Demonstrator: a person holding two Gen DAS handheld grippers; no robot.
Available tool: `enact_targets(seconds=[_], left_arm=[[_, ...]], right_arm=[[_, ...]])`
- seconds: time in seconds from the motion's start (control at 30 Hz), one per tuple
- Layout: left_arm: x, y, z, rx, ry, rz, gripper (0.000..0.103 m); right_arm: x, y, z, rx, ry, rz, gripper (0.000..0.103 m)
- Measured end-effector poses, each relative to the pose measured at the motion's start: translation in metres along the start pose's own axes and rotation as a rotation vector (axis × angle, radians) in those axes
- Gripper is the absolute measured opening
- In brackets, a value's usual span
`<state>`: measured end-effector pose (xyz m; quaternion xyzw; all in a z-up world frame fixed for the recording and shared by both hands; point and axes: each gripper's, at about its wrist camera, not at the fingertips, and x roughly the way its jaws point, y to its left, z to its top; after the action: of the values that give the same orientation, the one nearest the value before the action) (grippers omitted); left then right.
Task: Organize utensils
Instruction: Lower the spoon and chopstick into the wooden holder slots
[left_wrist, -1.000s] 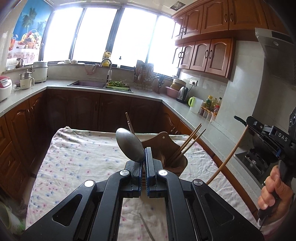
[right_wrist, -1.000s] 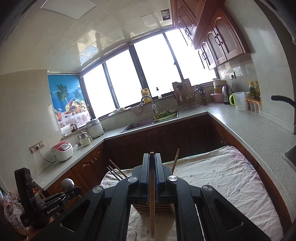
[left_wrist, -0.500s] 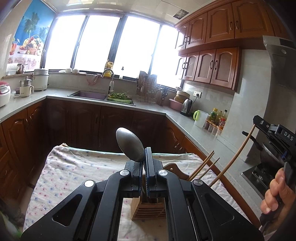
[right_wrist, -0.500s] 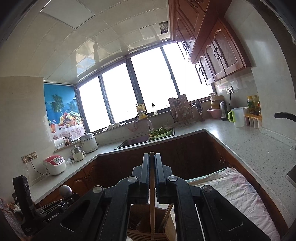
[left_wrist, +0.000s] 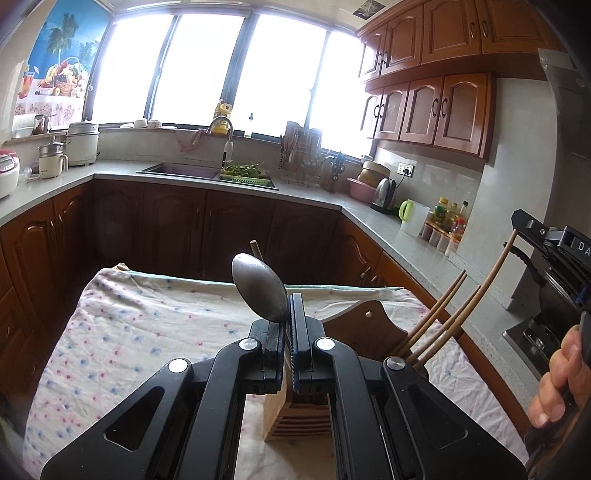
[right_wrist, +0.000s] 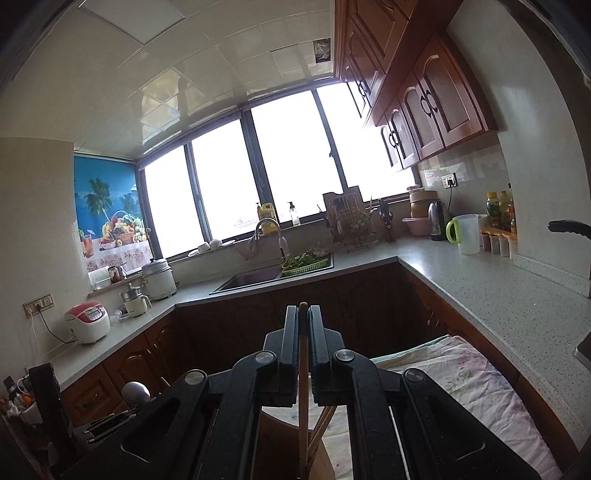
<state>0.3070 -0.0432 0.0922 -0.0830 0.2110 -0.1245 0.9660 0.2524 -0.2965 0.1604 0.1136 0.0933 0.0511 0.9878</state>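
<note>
left gripper (left_wrist: 290, 325): jaws clamped together on a metal spoon (left_wrist: 260, 287), bowl end standing up above the fingertips, handle hidden between the fingers. held over the wooden utensil holder (left_wrist: 364, 334).

right gripper (right_wrist: 303, 354): jaws closed on a single wooden chopstick (right_wrist: 303, 373), which runs upright between the fingers, its top level with the fingertips and its lower end reaching down into the holder. from the left wrist view the same chopstick slants from the gripper at far right down to the holder's right compartment.

wooden utensil holder: stands on the desk (left_wrist: 122, 332), which is covered by a floral cloth; slatted front, shaped back panel with a hanging hole. three further chopsticks (left_wrist: 437, 317) lean out of its right side; another stick tip shows behind the spoon bowl.

right hand (left_wrist: 561, 384): wrapped around the right gripper's handle at the frame edge.

background: kitchen counter with sink (left_wrist: 184, 171), kettle (left_wrist: 384, 192), green-handled jug (left_wrist: 413, 218).
</note>
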Motion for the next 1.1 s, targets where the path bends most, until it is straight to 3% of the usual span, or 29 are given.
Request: enact_targets(seconds=[0.6,1.1], left_arm=[[0.036,-0.003,-0.035,0.017,0.149,-0.045,0.002],[0.039,-0.005,-0.032,0.02,0.165,-0.038,0.002]], right_arm=[[0.03,-0.016,-0.047,0.043,0.173,0.004,0.005],[0.033,-0.021,-0.054,0.061,0.209,-0.003,0.006]])
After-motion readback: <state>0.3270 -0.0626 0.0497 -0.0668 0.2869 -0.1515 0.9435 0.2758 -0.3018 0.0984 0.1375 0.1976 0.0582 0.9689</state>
